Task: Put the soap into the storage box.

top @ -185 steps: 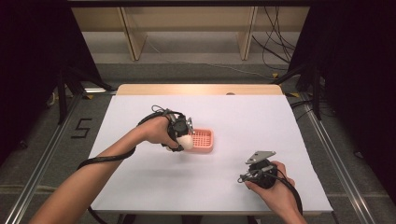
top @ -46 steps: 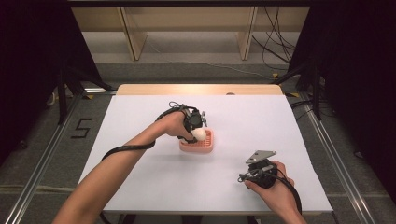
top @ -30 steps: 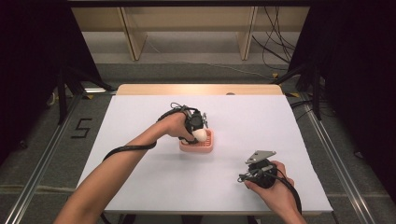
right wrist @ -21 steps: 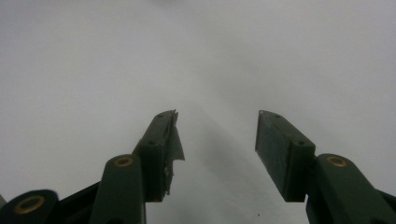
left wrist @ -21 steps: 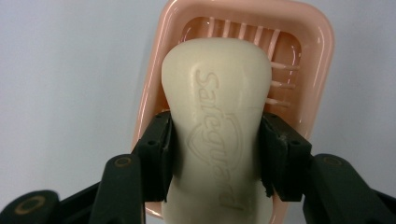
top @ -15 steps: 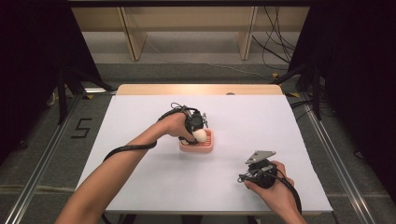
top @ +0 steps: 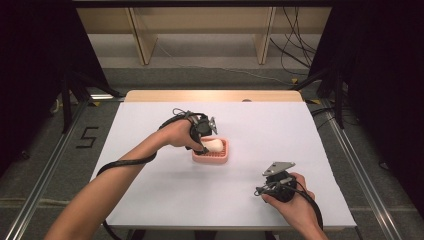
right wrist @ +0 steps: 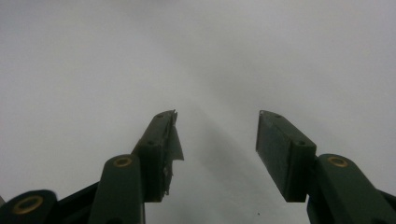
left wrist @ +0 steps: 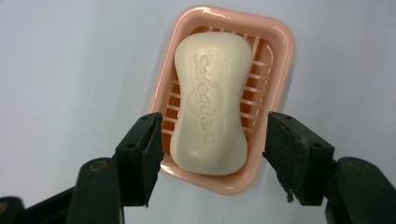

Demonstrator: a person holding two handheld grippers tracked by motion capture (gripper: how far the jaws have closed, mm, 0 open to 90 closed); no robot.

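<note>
A cream bar of soap [left wrist: 210, 102] stamped "Safeguard" lies flat in a pink slotted soap dish [left wrist: 282, 60] on the white table. My left gripper [left wrist: 213, 122] hangs over the dish's near end, open, its jaws standing either side of the soap with a gap on each side. In the high view the soap [top: 213, 145] rests in the dish [top: 212, 160] at mid-table, the left gripper [top: 204, 141] right at it. My right gripper [top: 260, 189] rests low at the front right, open, nothing between its jaws [right wrist: 215, 114].
The white table top [top: 150, 190] stretches wide around the dish. A wooden strip [top: 210, 95] runs along its far edge, with shelving and cables on the floor beyond. Cables trail from both grippers.
My left gripper carried the soap from beside the dish's left end to over the dish, lowered it in and let go. The right gripper stayed put.
</note>
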